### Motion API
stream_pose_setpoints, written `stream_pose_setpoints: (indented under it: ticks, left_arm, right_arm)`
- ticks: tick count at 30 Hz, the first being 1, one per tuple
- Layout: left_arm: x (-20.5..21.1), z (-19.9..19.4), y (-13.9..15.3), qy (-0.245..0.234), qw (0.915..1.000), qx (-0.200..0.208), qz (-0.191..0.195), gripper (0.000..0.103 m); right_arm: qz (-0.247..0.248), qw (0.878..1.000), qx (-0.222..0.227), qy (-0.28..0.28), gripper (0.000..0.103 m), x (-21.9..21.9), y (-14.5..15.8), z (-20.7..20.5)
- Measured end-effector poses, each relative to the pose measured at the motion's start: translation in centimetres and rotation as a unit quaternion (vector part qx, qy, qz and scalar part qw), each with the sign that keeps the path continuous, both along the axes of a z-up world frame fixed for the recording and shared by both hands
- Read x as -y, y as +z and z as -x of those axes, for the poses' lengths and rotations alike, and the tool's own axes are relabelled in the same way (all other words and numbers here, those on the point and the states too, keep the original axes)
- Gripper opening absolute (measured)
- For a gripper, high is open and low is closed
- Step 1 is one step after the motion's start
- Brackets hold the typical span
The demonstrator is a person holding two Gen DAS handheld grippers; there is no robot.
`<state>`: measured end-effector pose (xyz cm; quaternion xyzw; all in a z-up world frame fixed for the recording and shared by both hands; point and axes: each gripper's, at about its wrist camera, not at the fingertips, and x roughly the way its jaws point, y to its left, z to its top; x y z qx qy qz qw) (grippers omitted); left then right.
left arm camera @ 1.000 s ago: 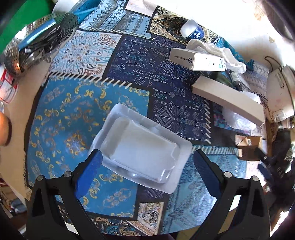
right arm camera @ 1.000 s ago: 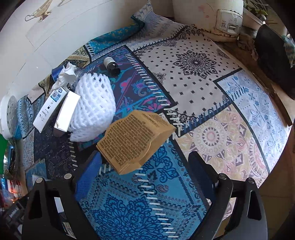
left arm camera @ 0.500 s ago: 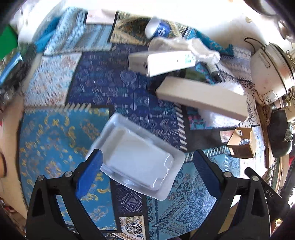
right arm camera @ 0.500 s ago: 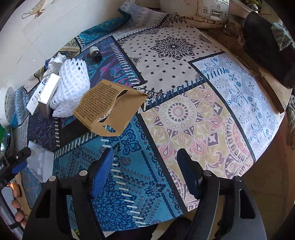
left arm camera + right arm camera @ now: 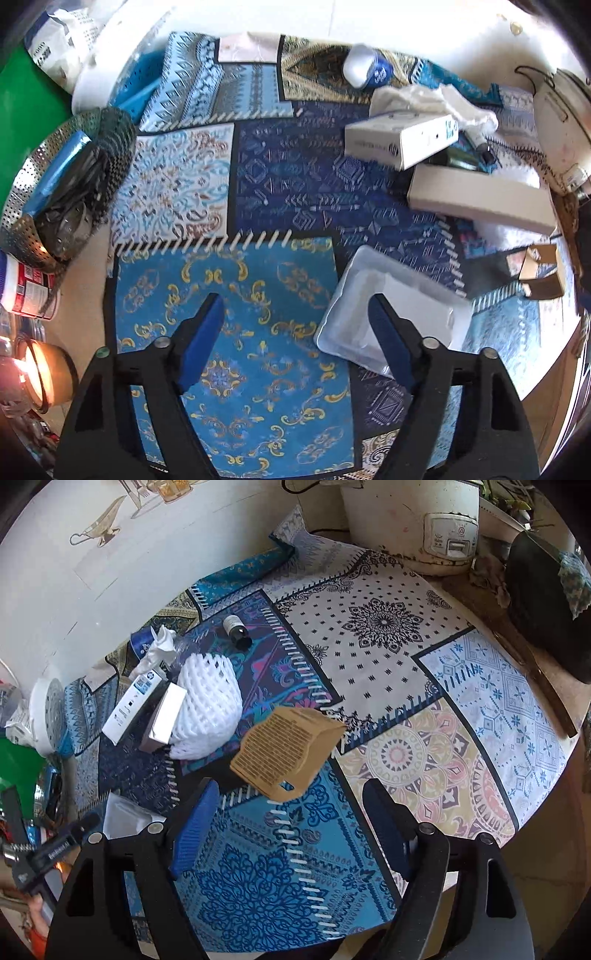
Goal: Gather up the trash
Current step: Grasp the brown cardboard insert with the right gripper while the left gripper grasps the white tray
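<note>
Left wrist: left claw (image 5: 295,347) wide, jaws just narrowing, empty; right claw (image 5: 286,829) wide, jaws just widening, empty; clear tray (image 5: 391,314), brown carton (image 5: 288,753) uncollected on counter (image 5: 461,746)

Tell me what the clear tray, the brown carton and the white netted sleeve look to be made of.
Clear tray: thin glossy plastic, translucent with moulded edges. Brown carton: matte kraft cardboard, printed, with folded flaps. White netted sleeve: probably soft foam mesh, judging by its puffy open lattice.
</note>
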<state>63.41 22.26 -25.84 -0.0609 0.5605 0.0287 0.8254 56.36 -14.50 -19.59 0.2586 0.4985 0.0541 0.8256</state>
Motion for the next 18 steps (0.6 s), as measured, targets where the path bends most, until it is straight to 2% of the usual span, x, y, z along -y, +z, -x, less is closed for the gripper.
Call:
stream_pose_setpoints:
  ticks: [4,8,10,14,15,17,18]
  left_arm:
    - [0.0,0.1,-1.5,0.003,0.9999,-0.005,0.009,0.067]
    - [0.2,0.1,-1.9,0.012,0.9992,0.002,0.038,0.057]
    - [0.5,-0.1,-1.9,0.007,0.9989,0.007,0.046,0.05]
    - [1.3,-0.2,-1.6,-0.009,0.9986,0.013,0.051,0.027]
    - [1.3,-0.4,-1.6,-0.009,0.9987,0.013,0.048,0.02]
    - [1.3,-0.5,-1.6,-0.005,0.9988,0.011,0.047,0.015]
    - [1.1,-0.4,-1.7,-0.002,0.9986,0.01,0.052,0.015]
  right_arm:
    - [0.002,0.999,-0.007,-0.036,0.078,-0.5,-0.9,-1.7]
    - [-0.019,0.998,-0.04,-0.045,0.078,-1.1,-2.7,-3.3]
    - [-0.008,0.998,-0.048,-0.044,0.078,-1.5,-3.3,-3.6]
    - [0.033,0.998,-0.045,-0.027,0.078,-2.1,-3.5,-3.2]
    - [0.04,0.998,-0.041,-0.02,0.077,-2.1,-3.5,-2.9]
    - [0.054,0.998,-0.036,-0.006,0.072,-2.1,-3.6,-2.4]
    - [0.058,0.998,-0.035,0.003,0.066,-2.1,-3.7,-2.2]
